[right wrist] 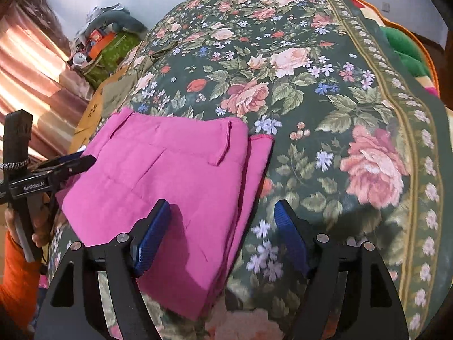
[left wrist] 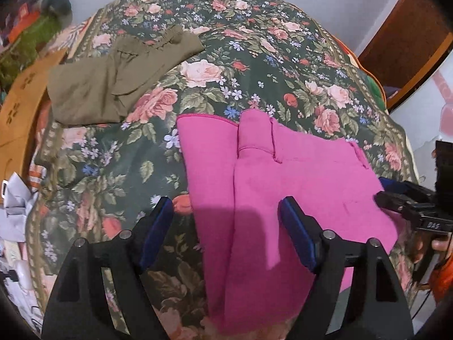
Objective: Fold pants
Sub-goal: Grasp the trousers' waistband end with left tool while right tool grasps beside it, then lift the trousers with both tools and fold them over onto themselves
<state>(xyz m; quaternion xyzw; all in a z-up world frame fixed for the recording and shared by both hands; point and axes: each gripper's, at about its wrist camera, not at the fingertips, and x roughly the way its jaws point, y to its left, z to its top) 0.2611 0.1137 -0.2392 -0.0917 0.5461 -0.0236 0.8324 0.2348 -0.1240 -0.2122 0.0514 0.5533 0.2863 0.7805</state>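
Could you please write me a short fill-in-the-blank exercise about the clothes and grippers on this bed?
1. The folded pants between the grippers are ____ in colour.
2. The second garment, lying apart on the floral bedspread, is ____ in colour.
3. The jaws of the left gripper and the right gripper stand ____, holding nothing.

Missing words: pink; olive; open

Bedspread (right wrist: 325,90) bare beyond pants (right wrist: 175,175) (right side).

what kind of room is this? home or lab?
Home, most likely a bedroom: the pink pants lie on a bed with a floral bedspread, a curtain hangs to the side, and household clutter is piled by the wall.
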